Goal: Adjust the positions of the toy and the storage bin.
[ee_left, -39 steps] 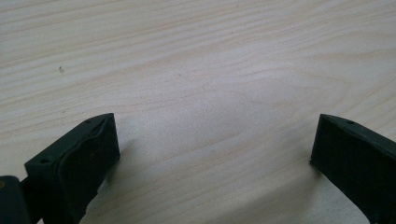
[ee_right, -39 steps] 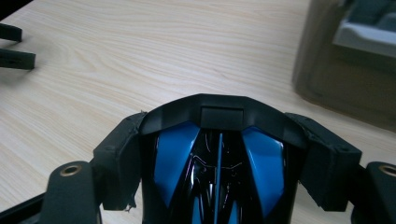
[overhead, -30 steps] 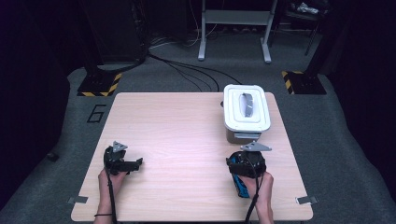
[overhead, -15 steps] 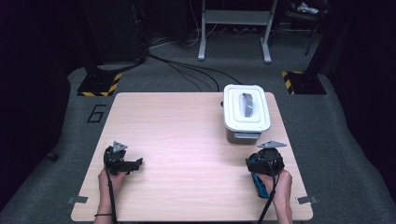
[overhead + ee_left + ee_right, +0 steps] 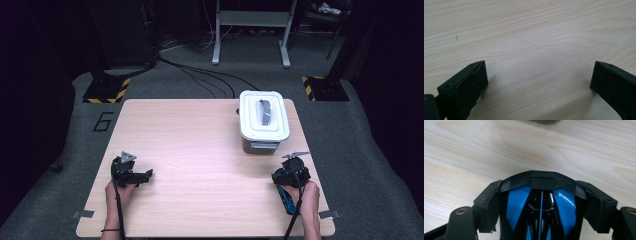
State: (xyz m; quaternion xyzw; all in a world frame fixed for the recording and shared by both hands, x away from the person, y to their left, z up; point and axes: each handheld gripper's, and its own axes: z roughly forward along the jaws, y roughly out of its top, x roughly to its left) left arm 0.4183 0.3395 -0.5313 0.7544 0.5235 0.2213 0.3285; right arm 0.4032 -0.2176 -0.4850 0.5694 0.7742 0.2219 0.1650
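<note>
My right gripper (image 5: 290, 176) (image 5: 541, 193) hovers near the table's front right corner, in front of the white box. It is shut on a glossy blue and black object (image 5: 565, 205) (image 5: 287, 201); its pads (image 5: 487, 205) press on both sides of the object's rounded black end. What the object is I cannot tell. My left gripper (image 5: 142, 176) (image 5: 539, 77) rests at the front left, jaws wide open over bare wood with nothing between them.
A white lidded box (image 5: 264, 120) with a grey handle on top stands at the right side of the wooden table (image 5: 200, 130). Beyond the table are dark carpet, cables and yellow-black striped stand feet (image 5: 106, 91).
My right gripper has moved right and toward the table's front edge, away from the white box, still shut on the blue and black object. The left gripper has stayed put.
</note>
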